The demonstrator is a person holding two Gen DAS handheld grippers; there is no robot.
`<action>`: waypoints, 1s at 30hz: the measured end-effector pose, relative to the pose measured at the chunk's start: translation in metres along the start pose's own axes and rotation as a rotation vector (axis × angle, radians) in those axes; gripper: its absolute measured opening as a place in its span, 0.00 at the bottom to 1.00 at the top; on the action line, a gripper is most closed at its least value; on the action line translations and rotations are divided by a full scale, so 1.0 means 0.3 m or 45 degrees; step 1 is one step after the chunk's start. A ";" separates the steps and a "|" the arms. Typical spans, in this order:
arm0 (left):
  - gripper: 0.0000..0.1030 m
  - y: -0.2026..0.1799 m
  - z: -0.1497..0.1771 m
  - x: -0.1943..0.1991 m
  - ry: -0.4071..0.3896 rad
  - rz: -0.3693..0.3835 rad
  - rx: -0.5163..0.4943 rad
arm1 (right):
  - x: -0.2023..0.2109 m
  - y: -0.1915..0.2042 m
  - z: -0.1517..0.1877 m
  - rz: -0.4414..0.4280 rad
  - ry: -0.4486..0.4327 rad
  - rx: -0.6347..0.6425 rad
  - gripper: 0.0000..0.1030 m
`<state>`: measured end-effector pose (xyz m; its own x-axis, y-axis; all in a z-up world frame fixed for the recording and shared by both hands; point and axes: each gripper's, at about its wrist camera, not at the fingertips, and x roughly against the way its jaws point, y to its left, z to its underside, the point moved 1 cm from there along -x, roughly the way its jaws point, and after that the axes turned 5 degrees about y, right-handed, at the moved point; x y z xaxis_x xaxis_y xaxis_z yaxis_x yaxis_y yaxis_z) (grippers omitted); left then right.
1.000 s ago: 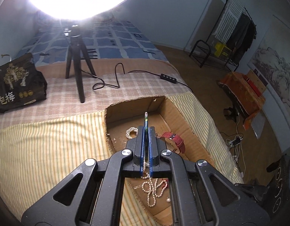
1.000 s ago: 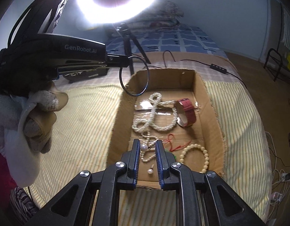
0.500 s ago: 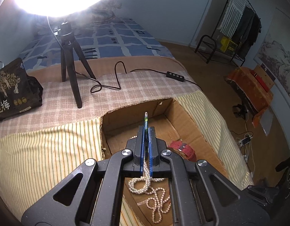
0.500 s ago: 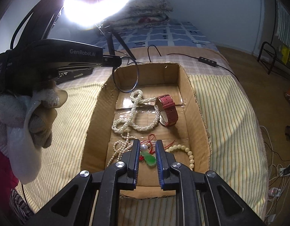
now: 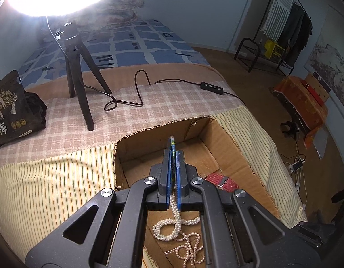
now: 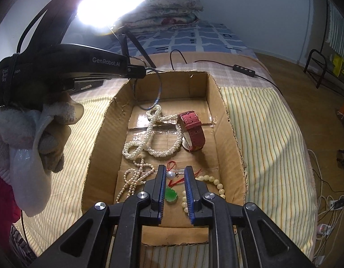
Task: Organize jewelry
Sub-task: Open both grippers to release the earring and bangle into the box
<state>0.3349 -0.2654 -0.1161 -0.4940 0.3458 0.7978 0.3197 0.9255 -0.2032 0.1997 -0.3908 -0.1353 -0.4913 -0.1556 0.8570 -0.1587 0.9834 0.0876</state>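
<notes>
"GenRobot.AI" on the left tongs' (image 6: 136,76) body; "梅" on black bag (image 5: 13,111).

Cardboard box (image 6: 225,120): raw brown corrugated board, matt, ragged cut rim; glossy clear tape strips on floor. Pearl strand (image 6: 154,138): smooth, lustrous beads. Watch strap (image 6: 193,127): red, grained, leather-like, low sheen. Green pendant (image 6: 171,195): glossy, translucent. Bed cover (image 6: 261,134): striped woven cloth, matt. Right gripper (image 6: 173,174): matt black plastic, ribbed blue pads, bright metal screws.
</notes>
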 end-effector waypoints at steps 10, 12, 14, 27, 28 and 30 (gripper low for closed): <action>0.01 -0.008 -0.007 0.010 -0.018 -0.012 -0.006 | 0.003 0.016 0.000 0.013 -0.013 0.030 0.36; 0.01 -0.007 -0.007 0.011 -0.017 -0.018 -0.006 | 0.002 0.017 0.002 0.025 -0.015 0.036 0.48; 0.13 -0.004 -0.006 0.010 -0.015 -0.019 -0.006 | 0.003 0.021 0.006 0.041 -0.021 0.045 0.59; 0.61 0.007 0.003 0.037 -0.053 -0.048 0.009 | 0.003 0.034 0.005 0.134 -0.014 0.070 0.93; 0.61 0.009 0.004 0.041 -0.051 -0.052 0.011 | 0.004 0.035 0.006 0.149 -0.012 0.070 0.96; 0.61 0.012 0.007 0.047 -0.049 -0.057 0.012 | 0.009 0.035 0.006 0.177 -0.014 0.070 0.97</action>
<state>0.3272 -0.2567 -0.1068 -0.5382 0.3097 0.7838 0.2890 0.9415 -0.1735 0.1952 -0.3810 -0.1331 -0.5211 -0.0193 0.8533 -0.1349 0.9890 -0.0600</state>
